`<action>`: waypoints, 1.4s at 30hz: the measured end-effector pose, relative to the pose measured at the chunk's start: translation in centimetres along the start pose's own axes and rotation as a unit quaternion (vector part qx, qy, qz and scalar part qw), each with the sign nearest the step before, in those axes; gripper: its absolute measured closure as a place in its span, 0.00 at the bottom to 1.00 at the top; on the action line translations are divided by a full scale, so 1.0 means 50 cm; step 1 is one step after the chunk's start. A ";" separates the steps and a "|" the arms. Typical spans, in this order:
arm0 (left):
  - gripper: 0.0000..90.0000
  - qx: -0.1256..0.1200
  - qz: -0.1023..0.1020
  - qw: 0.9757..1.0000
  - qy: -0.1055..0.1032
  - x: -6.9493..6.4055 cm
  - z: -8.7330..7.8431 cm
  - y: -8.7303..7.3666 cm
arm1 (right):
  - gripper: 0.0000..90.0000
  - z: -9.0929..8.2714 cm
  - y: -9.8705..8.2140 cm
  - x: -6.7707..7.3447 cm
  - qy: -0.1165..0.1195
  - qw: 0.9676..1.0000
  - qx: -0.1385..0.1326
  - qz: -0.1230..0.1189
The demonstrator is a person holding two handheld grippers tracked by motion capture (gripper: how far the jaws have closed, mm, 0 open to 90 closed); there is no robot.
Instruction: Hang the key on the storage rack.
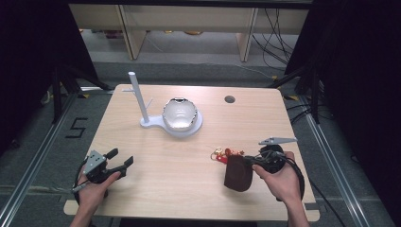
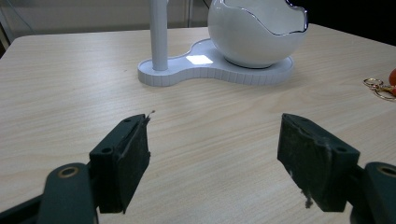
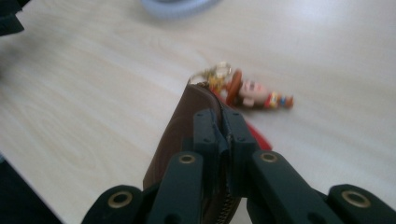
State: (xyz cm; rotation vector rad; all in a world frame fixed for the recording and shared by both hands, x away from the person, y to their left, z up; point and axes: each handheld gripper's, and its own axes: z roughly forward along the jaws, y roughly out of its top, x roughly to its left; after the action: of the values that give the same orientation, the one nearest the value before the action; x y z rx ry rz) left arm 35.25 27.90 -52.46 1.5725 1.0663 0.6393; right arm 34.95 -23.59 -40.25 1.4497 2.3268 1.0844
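Observation:
A brown zipped pouch (image 1: 238, 173) hangs lifted at the table's front right, clamped along its zipper edge by my right gripper (image 1: 251, 161). In the right gripper view the jaws pinch the pouch (image 3: 175, 133) tight, so my right gripper (image 3: 223, 135) is shut on it. A small figure keychain (image 1: 226, 153) with gold rings lies on the wood just beyond the pouch, and the keychain (image 3: 250, 93) seems linked to the pouch's corner. My left gripper (image 1: 118, 163) rests at the front left, open, its pads (image 2: 130, 156) wide apart over bare wood.
A white stand (image 1: 182, 128) carries an egg-shaped bowl (image 1: 179, 113) and a tall post (image 1: 138, 97) at the table's middle back. A cable hole (image 1: 230, 99) sits at the back right. Dark curtains and floor rails flank the table (image 1: 156, 189).

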 end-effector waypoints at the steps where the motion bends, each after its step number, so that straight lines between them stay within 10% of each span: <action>1: 0.27 0.000 -0.001 1.000 0.000 0.000 0.000 0.000 | 0.96 -0.001 0.002 0.004 -0.003 1.000 -0.012 -0.009; 7: 0.27 0.003 0.001 1.000 0.003 0.000 -0.001 0.000 | 0.96 0.015 0.011 0.018 -0.001 0.991 -0.109 -0.076; 12: 0.27 0.000 0.000 1.000 0.001 0.000 0.000 0.000 | 0.95 0.032 0.023 0.031 0.001 0.986 -0.130 -0.106; 42: 0.27 -0.001 0.001 1.000 0.005 -0.003 -0.003 0.000 | 0.96 0.082 0.108 0.076 0.010 0.969 -0.211 -0.124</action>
State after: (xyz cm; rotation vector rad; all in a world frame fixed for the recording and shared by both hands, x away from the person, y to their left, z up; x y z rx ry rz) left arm 35.05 27.82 -52.42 1.5699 1.0720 0.6493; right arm 38.91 -17.08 -38.76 0.9685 2.0475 1.4096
